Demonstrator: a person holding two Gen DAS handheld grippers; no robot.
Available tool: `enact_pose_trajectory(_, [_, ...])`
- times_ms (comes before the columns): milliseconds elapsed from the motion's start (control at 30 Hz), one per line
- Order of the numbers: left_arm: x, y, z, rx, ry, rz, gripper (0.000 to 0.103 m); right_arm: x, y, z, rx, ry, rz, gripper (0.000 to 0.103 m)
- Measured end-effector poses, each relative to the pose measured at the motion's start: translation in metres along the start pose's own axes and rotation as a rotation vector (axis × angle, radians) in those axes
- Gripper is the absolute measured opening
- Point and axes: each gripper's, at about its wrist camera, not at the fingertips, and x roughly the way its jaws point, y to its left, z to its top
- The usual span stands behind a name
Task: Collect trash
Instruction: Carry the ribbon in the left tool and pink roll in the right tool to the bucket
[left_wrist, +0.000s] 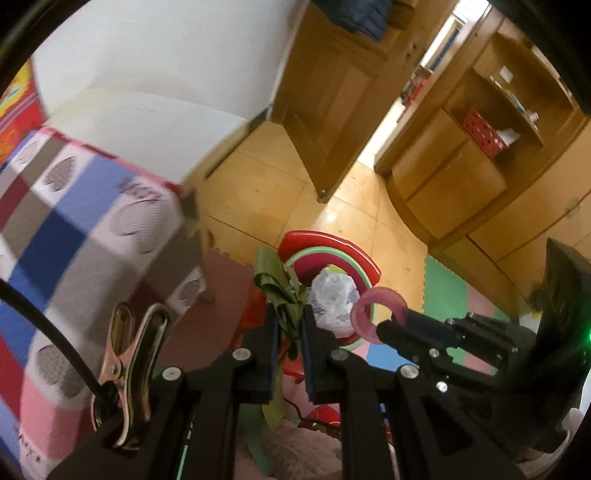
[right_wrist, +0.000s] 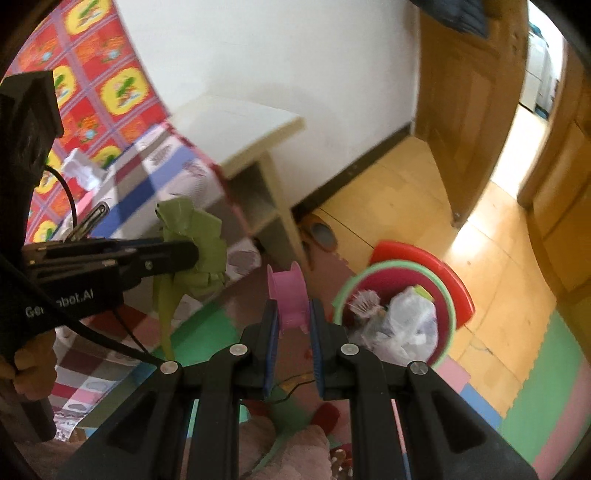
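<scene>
A: 2 pieces in hand, 1 per tool. My left tool (left_wrist: 289, 325) is clamped fully onto the crumpled green tape (left_wrist: 282, 295); my right tool (right_wrist: 291, 317) is pinched almost closed on the pink spool (right_wrist: 288, 301), gripping its flat sides so it can't roll out.

B: Where are they going?

A: Into the red bin (right_wrist: 402, 295) on the floor, I'd judge. It sits ahead, below both tools, already holding a white plastic bag (right_wrist: 406, 317).

B: Anything in the way?

A: The bed (left_wrist: 74, 221) is close on my left, a white desk (right_wrist: 243, 122) behind it. The path looks clear.
</scene>
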Motion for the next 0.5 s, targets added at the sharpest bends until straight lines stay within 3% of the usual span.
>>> enact_pose_trajectory(500, [0.15,-0.06,0.013,0.125,0.138,-0.051,0.011,0.06,-0.105,-0.044,0.188,0.087,-0.085,0.017])
